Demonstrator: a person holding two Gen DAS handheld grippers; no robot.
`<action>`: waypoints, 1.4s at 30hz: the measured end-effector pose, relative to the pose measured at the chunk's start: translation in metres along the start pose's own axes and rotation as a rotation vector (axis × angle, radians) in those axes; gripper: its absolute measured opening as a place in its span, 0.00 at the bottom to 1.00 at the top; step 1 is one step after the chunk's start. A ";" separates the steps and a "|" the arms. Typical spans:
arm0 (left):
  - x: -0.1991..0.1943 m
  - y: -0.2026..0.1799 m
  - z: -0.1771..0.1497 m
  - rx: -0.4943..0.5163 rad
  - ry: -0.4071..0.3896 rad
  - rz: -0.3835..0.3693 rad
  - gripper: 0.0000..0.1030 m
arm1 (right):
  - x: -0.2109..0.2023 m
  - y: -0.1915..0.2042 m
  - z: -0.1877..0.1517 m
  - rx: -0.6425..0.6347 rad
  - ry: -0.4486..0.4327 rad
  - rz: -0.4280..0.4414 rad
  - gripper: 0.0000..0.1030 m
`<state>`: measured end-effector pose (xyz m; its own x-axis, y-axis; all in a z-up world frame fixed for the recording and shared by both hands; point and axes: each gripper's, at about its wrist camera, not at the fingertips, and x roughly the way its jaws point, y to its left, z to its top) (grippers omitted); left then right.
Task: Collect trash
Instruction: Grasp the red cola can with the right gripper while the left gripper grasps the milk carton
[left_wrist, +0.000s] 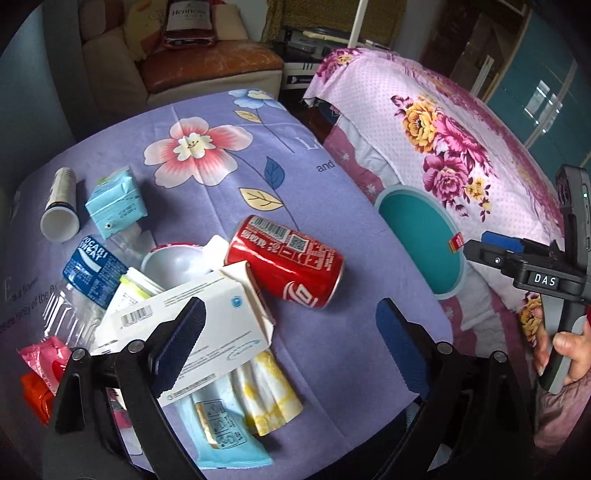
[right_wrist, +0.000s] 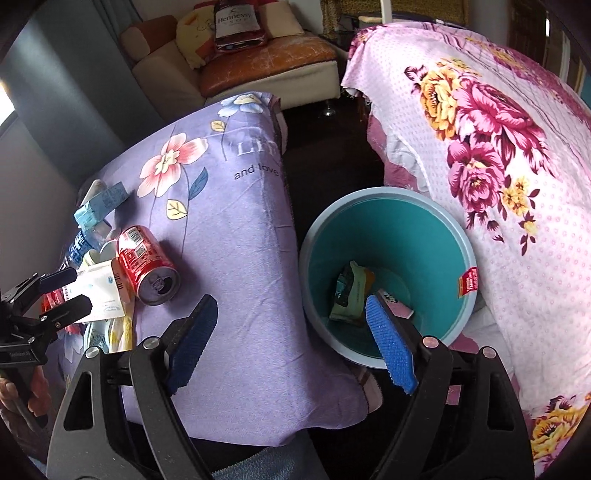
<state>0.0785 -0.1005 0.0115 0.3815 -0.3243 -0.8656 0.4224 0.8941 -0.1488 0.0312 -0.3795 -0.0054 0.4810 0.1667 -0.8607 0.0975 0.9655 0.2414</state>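
Note:
A pile of trash lies on the purple flowered cloth (left_wrist: 332, 206): a red cola can (left_wrist: 286, 260) on its side, a white box (left_wrist: 221, 314), a light blue carton (left_wrist: 116, 205), a white tube (left_wrist: 61, 206), a clear bottle (left_wrist: 88, 269) and several wrappers. My left gripper (left_wrist: 291, 343) hangs open over the white box and the can, holding nothing. The teal bin (right_wrist: 406, 236) stands on the floor beside the table, with a wrapper (right_wrist: 351, 295) inside. My right gripper (right_wrist: 291, 343) is open and empty above the cloth's edge and the bin's rim.
A bed under a pink floral cover (right_wrist: 498, 147) presses against the bin's right side. A sofa with cushions (right_wrist: 258, 66) stands at the back. A dark strip of floor (right_wrist: 325, 155) separates table and bed. A hand (left_wrist: 569, 350) grips the right gripper's handle.

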 end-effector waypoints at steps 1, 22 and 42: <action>-0.004 0.009 -0.003 -0.004 -0.002 0.010 0.91 | 0.003 0.009 0.001 -0.024 0.014 0.005 0.76; -0.032 0.118 -0.023 -0.178 -0.040 0.051 0.91 | 0.078 0.157 0.041 -0.331 0.216 0.073 0.76; -0.010 0.142 0.030 -0.276 -0.014 0.056 0.91 | 0.120 0.158 0.078 -0.299 0.245 0.112 0.60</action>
<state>0.1598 0.0199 0.0132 0.4104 -0.2748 -0.8695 0.1617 0.9603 -0.2272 0.1723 -0.2229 -0.0360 0.2491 0.2823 -0.9264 -0.2193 0.9482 0.2299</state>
